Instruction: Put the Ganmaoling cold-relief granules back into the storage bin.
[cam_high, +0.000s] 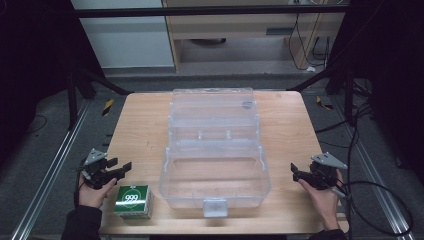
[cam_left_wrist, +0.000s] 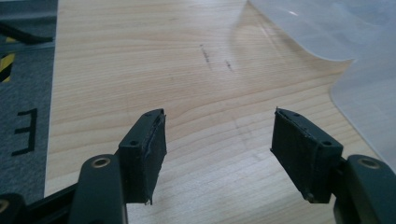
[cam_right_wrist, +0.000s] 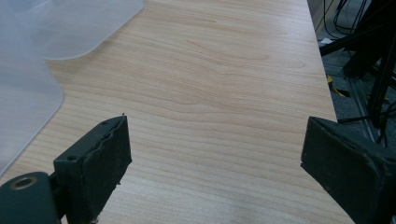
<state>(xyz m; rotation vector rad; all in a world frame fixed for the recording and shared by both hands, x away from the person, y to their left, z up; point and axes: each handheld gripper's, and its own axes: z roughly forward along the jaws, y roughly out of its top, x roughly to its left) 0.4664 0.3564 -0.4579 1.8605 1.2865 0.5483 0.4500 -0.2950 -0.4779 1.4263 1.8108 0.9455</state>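
High view: the left gripper (cam_high: 120, 168) hovers at 8 o'clock on the wooden table (cam_high: 140, 125), jaws parted with nothing between them. Just at its 5 o'clock sits a green box (cam_high: 133, 201) marked 999, apart from the jaws. At the table's centre stands a clear plastic case (cam_high: 215, 150), lid open toward 12 o'clock. The right gripper (cam_high: 298, 174) hangs at 4 o'clock, released and empty, near the case's right wall.
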